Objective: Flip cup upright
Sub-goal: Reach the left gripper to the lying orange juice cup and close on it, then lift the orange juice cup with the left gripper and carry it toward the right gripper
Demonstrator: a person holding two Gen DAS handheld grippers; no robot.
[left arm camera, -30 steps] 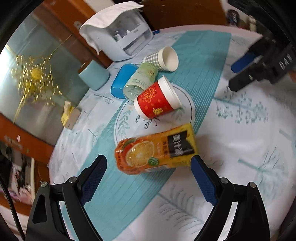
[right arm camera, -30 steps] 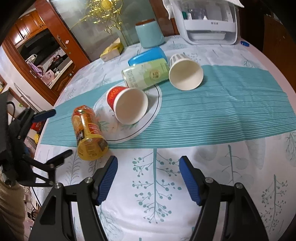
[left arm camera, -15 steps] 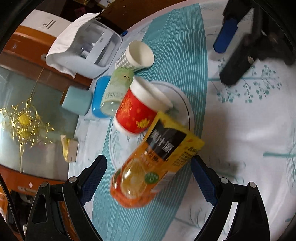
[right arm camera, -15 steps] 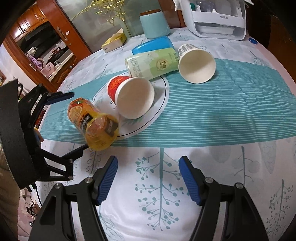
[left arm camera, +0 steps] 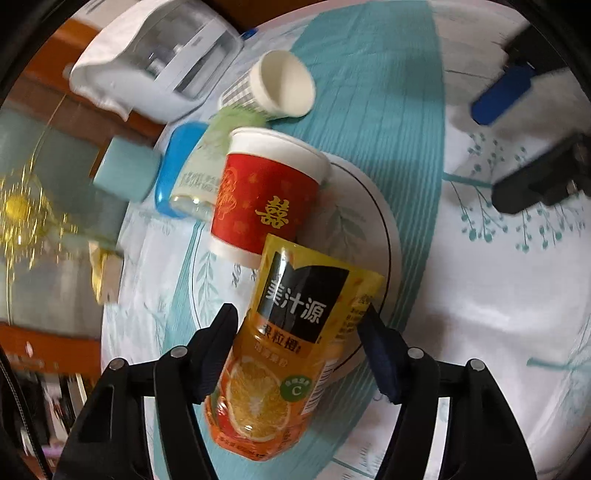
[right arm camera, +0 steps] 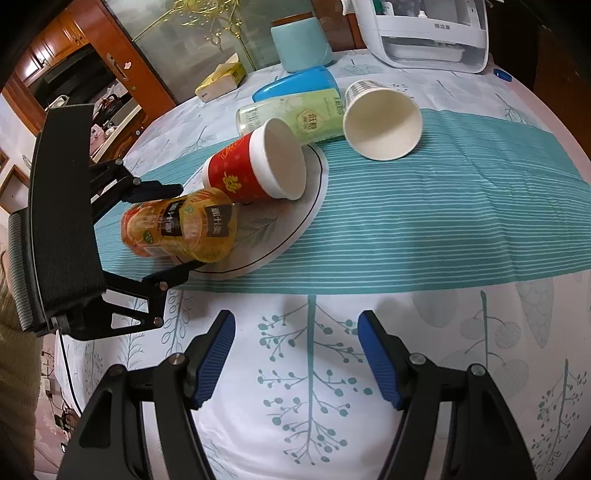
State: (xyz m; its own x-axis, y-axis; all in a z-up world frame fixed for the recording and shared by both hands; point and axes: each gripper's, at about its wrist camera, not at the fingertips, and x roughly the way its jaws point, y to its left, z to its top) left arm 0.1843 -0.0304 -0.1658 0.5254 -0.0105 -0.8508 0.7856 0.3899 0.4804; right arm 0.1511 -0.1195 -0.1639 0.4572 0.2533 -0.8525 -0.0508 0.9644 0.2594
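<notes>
An orange juice cup (left arm camera: 284,339) with an orange print lies on its side between the fingers of my left gripper (left arm camera: 299,347), which is closed around it. In the right wrist view the same orange cup (right arm camera: 181,227) sits in the left gripper (right arm camera: 177,225) at the plate's edge. A red paper cup (left arm camera: 266,199) lies on its side just beyond it, also in the right wrist view (right arm camera: 255,170). A white checked cup (left arm camera: 280,88) lies on its side farther back. My right gripper (right arm camera: 297,350) is open and empty over the white cloth.
A white plate (right arm camera: 295,229) lies on the teal striped runner (right arm camera: 424,221). A pale green bottle (right arm camera: 295,118) and a blue case (right arm camera: 295,85) lie behind the cups. A white appliance (right arm camera: 424,33), a teal canister (right arm camera: 299,44) and a tissue box (right arm camera: 221,79) stand at the back.
My left gripper moved in around the orange cup and narrowed on it; the cup swung from crosswise to pointing at the red cup. My right gripper stayed open and nearly still.
</notes>
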